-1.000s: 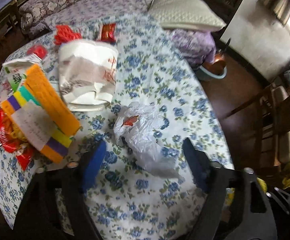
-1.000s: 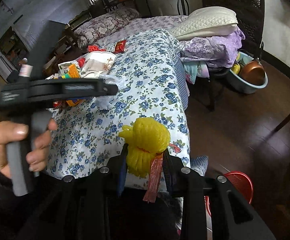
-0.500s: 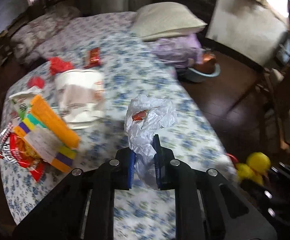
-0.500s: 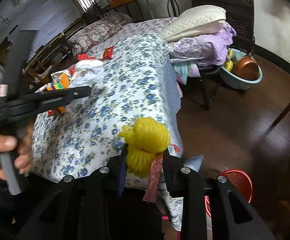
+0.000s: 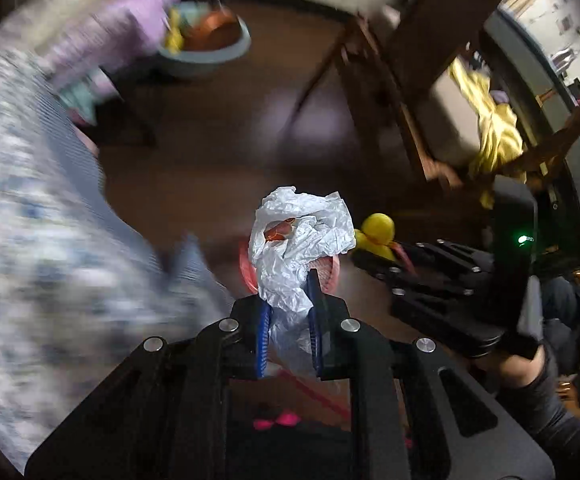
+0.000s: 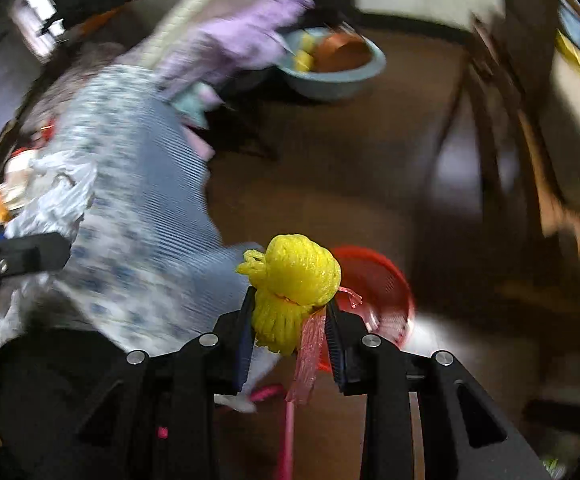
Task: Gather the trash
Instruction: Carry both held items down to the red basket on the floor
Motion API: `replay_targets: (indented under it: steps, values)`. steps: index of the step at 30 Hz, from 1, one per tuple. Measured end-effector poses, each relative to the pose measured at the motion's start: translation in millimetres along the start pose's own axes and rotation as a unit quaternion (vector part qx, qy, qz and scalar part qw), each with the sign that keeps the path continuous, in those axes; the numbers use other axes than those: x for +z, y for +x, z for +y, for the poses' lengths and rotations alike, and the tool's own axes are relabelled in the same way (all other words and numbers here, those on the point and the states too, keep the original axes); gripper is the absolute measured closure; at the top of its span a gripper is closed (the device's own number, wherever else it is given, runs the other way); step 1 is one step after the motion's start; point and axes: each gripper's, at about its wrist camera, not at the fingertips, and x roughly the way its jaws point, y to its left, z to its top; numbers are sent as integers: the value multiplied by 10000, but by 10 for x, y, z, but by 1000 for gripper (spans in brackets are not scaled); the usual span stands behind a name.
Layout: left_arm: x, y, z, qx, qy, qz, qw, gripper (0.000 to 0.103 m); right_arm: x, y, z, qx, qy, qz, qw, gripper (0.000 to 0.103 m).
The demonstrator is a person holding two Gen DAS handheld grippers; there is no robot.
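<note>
Left wrist view: left hand-held gripper clamped on a crumpled white plastic bag, blue pads pressing its lower part, the bulk bunched up above the fingertips. Directly beyond the bag, a red mesh basket on the dark floor, mostly hidden. To the right of the fingers, the right hand-held gripper carrying a yellow net bundle. To the left, blurred floral tablecloth hanging off the table. Far ahead, a blue basin.

Right wrist view: right hand-held gripper closed on the yellow net bundle, a strip of pink mesh dangling below between the fingers. Just right of and beyond the bundle, the red mesh basket. Far left, the white plastic bag in the left hand-held gripper.
</note>
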Motion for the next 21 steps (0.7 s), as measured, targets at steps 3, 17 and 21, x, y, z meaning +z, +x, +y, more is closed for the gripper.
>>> replay_targets:
  steps: [3,17,21]
  values:
    - [150,486,-232,-361,-190,548,9977,85,-141,256,-303,-91,310,232,9992,71]
    - [296,1881,-409,351,-83,1641,9858,85,-576,1339,-735,-61,949,935,9911,69]
    - [303,2022,-393,367,11,1797,9830,85,-538,1523,-745,73,1107,923,9895,69]
